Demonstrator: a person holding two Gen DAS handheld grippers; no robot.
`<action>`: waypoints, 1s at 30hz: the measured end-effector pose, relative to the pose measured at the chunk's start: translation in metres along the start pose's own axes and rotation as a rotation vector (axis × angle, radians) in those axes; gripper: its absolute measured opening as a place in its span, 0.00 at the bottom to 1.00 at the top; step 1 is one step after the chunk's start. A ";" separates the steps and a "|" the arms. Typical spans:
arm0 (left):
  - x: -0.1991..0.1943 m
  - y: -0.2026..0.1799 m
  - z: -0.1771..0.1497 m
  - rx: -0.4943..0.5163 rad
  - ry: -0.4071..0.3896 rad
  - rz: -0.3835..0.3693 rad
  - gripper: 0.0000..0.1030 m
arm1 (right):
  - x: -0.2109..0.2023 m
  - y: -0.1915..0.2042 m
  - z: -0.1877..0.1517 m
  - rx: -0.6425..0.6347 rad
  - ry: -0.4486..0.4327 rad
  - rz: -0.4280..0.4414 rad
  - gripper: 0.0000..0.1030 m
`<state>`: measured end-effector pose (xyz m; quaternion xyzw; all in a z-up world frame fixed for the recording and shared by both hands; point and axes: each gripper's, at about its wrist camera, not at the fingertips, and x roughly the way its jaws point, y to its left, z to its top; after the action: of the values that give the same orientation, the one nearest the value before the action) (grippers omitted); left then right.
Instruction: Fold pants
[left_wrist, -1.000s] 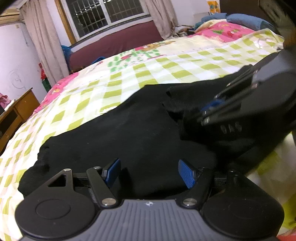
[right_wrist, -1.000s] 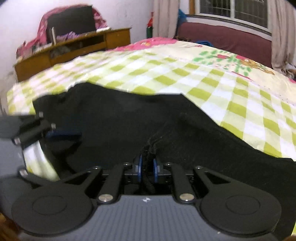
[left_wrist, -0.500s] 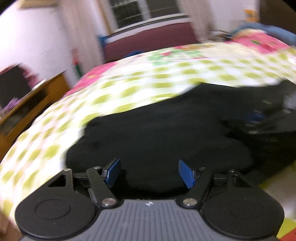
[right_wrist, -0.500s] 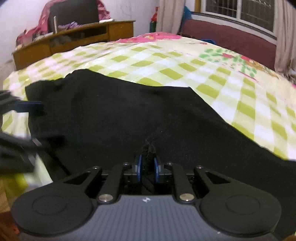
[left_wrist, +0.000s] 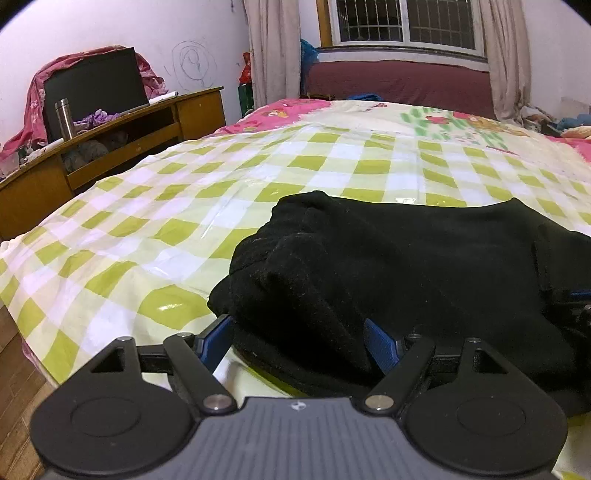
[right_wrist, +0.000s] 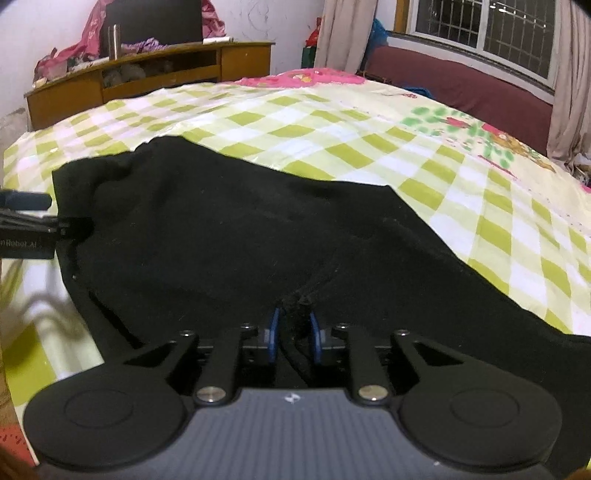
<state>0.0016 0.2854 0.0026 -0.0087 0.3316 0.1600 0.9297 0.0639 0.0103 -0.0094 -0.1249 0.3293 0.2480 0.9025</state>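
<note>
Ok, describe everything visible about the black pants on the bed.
The black fleecy fabric pants lie bunched and partly folded on the green-and-white checked glossy bed cover, with a rumpled, layered end at the left. The right gripper pinches a fold of their near edge between its blue pads. The left gripper stands open around the rumpled end, its jaws having just widened; whether its pads touch the cloth cannot be told.

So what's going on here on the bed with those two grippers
A person with a gripper in each hand is folding black pants on a bed with a green checked sheet. The right gripper is pinched shut on a bunched fold at the near edge. The left gripper has just been opening; its blue fingers straddle a rumpled end of the pants without pressing on it.
</note>
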 end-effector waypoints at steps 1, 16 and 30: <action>0.003 0.000 0.001 0.006 -0.002 0.000 0.88 | -0.002 -0.003 0.000 0.012 -0.009 0.002 0.13; 0.014 0.012 -0.012 0.019 -0.029 -0.066 0.90 | -0.014 0.035 0.116 0.185 -0.189 0.285 0.12; 0.025 0.026 -0.019 -0.002 -0.031 -0.046 0.90 | 0.066 0.137 0.143 0.160 -0.185 0.346 0.13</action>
<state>0.0002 0.3152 -0.0247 -0.0147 0.3167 0.1390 0.9382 0.1109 0.2059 0.0467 0.0291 0.2804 0.3828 0.8798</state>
